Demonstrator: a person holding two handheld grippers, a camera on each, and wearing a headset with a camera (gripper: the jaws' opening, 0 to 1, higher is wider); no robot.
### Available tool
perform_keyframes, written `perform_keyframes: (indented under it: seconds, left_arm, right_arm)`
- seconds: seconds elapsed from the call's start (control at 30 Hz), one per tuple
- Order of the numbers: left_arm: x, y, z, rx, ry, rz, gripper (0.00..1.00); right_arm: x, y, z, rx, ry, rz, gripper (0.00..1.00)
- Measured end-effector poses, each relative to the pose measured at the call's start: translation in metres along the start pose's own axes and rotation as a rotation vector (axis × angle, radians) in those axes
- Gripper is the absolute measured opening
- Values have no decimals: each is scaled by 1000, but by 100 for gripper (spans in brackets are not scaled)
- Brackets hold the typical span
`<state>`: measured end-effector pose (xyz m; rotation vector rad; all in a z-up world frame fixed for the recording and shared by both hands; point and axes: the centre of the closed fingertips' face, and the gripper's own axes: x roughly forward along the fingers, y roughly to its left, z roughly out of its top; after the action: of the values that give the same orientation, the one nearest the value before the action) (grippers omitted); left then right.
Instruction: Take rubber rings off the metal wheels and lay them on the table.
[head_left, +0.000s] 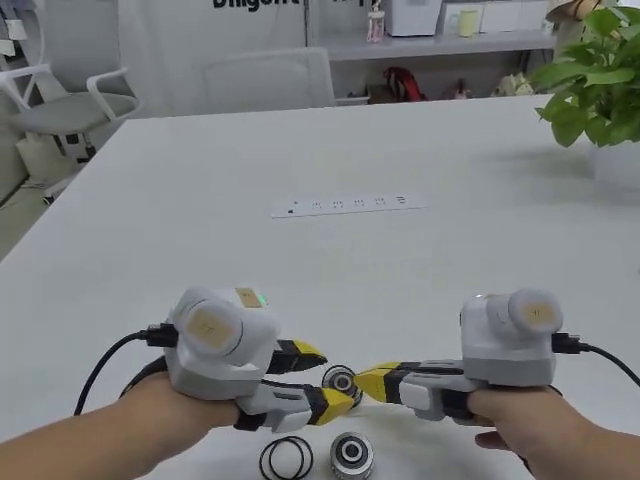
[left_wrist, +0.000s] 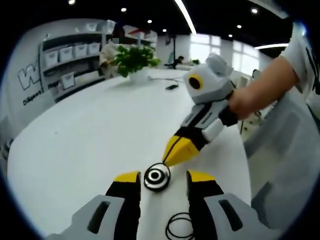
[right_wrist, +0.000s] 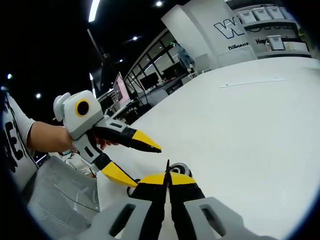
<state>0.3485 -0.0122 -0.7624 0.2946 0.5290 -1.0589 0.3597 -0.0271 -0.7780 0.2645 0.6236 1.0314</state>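
Note:
A small metal wheel (head_left: 341, 380) sits between the open yellow jaws of my left gripper (head_left: 330, 378). In the left gripper view the wheel (left_wrist: 157, 178) lies close to the left jaw of that gripper (left_wrist: 162, 176). From the right, my right gripper (head_left: 366, 381) meets the wheel with its tips shut; a thin black sliver of rubber ring (right_wrist: 167, 168) stands up between them, with the wheel (right_wrist: 181, 170) just behind. A second wheel (head_left: 351, 452) and loose black rings (head_left: 286, 458) lie on the table near the front edge.
The white table (head_left: 330, 270) carries a flat white power strip (head_left: 350, 205) at mid-depth and a potted plant (head_left: 595, 80) at the far right. White chairs (head_left: 60, 100) stand beyond the left edge. Cables trail from both grippers.

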Motion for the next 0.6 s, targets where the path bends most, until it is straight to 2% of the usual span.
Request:
perform_keyframes:
  seconds: [0.23,0.4,0.6]
  left_arm:
    - [-14,-4,-3,16,-2,-2,44]
    - [-25,-8,-2,7,-27,-5,50]
    - [-38,-9,2,12,-48,4,52]
  right_arm:
    - [-2,6,3,4,-10,17,0]
    - [-2,10,4,1,-9,27,0]
    - [-3,15,6,0,-12,39,0]
